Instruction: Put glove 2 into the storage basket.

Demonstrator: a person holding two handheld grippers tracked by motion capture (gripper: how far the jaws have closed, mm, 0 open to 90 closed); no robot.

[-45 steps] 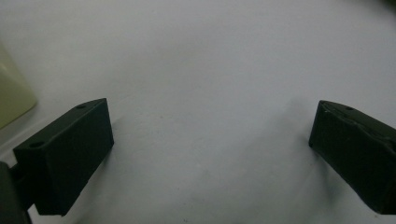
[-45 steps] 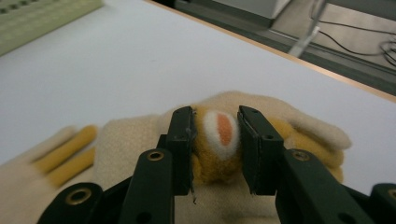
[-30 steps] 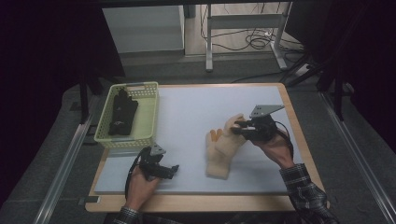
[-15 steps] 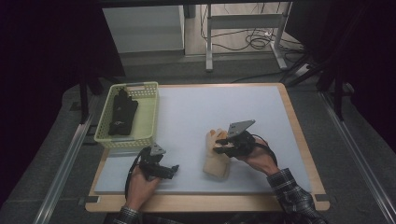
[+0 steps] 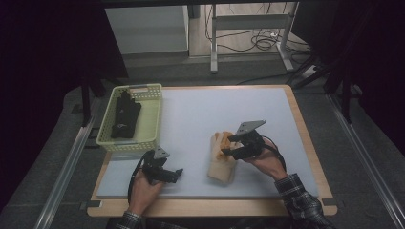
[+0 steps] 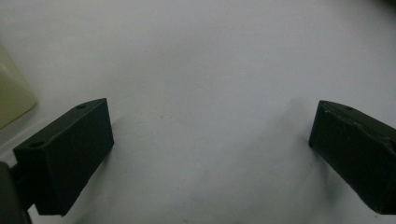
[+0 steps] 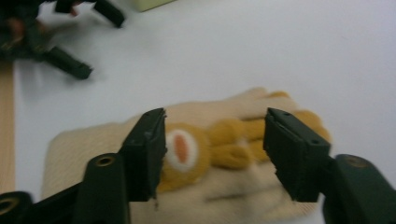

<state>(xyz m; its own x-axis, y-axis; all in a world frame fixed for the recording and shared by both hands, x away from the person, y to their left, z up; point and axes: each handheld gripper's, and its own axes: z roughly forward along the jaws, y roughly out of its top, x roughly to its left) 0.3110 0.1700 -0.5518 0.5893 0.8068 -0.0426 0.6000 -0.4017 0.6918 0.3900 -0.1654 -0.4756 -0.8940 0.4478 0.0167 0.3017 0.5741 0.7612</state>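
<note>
1. High view, biggest thing first: the table (image 5: 200, 119), a pale sheet on a wooden board, takes up most of the middle.
2. Next down is the yellow basket (image 5: 149, 119) at the table's left edge, with dark stuff (image 5: 125, 117) lying inside it. Can't really tell what that is.
3. Then the beige knit glove (image 5: 220, 164), flat on the table right of centre and toward the near edge. In the right gripper view it has an orange, plush-looking patch (image 7: 219, 144) with a white-and-orange spot on it.
4. The right gripper (image 5: 230, 145) is right over the glove. Its jaws have just been opening and now stand fairly wide, with the patch between them, but the pads aren't pressing on it.
5. The left gripper (image 5: 177, 172) sits low near the front edge, well apart from the glove. Its jaws are spread wide over bare table, nothing between them.
</note>
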